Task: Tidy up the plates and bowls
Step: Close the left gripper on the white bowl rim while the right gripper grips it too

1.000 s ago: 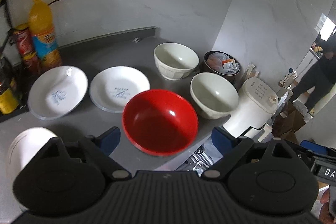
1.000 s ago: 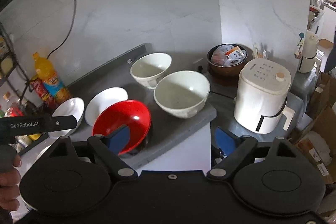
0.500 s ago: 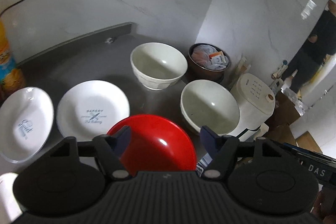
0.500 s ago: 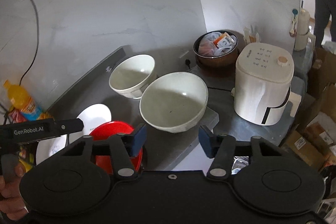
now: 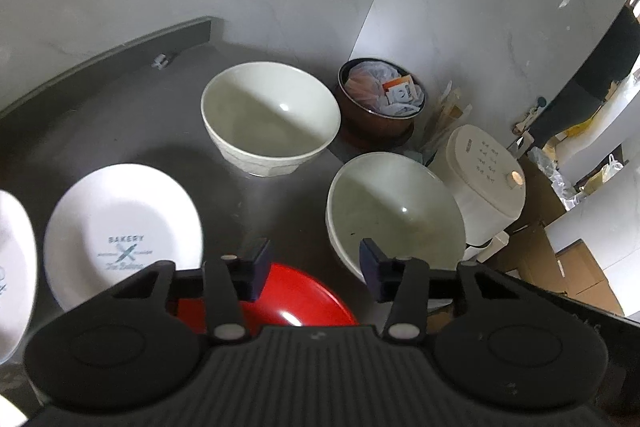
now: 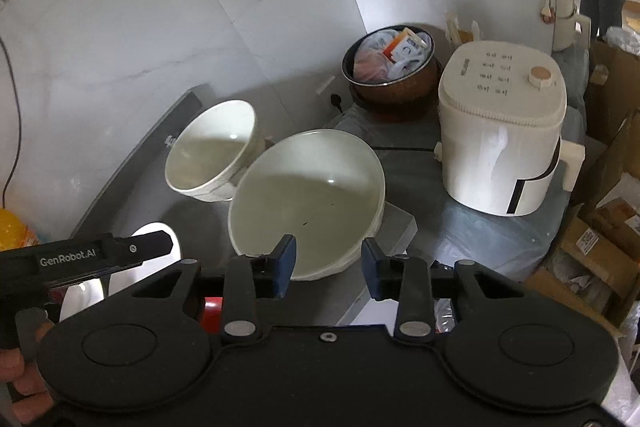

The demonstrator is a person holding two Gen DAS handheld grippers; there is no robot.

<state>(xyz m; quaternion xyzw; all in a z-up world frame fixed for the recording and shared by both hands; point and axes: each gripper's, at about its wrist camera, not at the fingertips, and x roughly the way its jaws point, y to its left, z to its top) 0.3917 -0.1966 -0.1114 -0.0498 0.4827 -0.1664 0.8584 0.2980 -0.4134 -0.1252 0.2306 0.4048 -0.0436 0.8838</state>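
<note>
Two cream bowls, a red bowl (image 5: 296,295) and white plates sit on a grey bench (image 5: 120,123). The left hand-held gripper (image 5: 312,269) hovers over the red bowl, fingers apart and empty. The right hand-held gripper (image 6: 327,265), also apart and empty, faces the near cream bowl (image 6: 308,199), which sits by the bench's edge (an air fryer (image 6: 502,131) stands beyond). A clumsy nudge on that rim could likely tip it off the bench.

Three bowls are being counted: two cream bowls (image 5: 271,117) (image 5: 394,213), one red bowl (image 5: 296,301). Two white plates (image 5: 120,231) (image 5: 12,267) are being logged, one air fryer (image 6: 502,131), one filled brown pot (image 6: 390,69).
</note>
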